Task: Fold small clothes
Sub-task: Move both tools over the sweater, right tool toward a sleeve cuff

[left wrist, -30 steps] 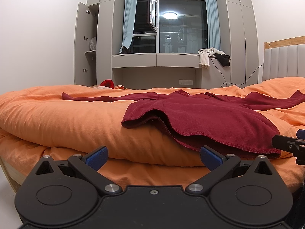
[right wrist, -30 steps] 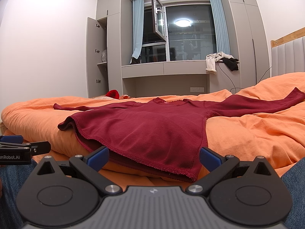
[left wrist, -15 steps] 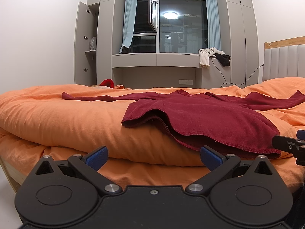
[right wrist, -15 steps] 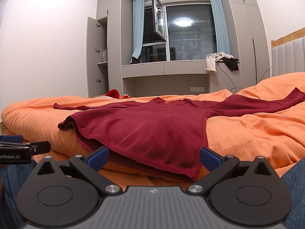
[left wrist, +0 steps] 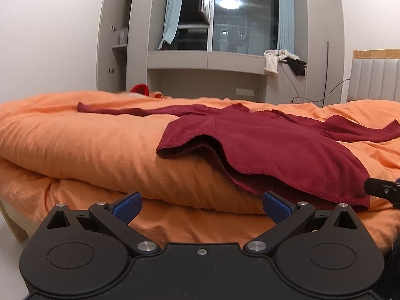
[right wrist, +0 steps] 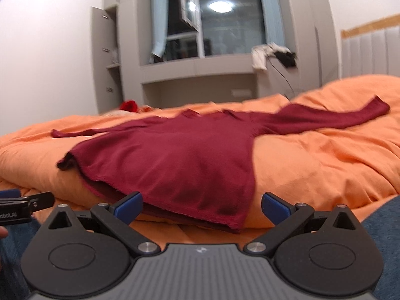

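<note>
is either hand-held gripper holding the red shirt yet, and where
No. Both the left hand-held gripper and the right hand-held gripper are open and empty, short of the red shirt's hem.

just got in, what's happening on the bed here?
A person holds two grippers at the near edge of a bed with an orange duvet. A dark red long-sleeved top lies spread flat on it, sleeves out to both sides. The left gripper and the right gripper are both open and hold nothing. No fold is made yet.
</note>
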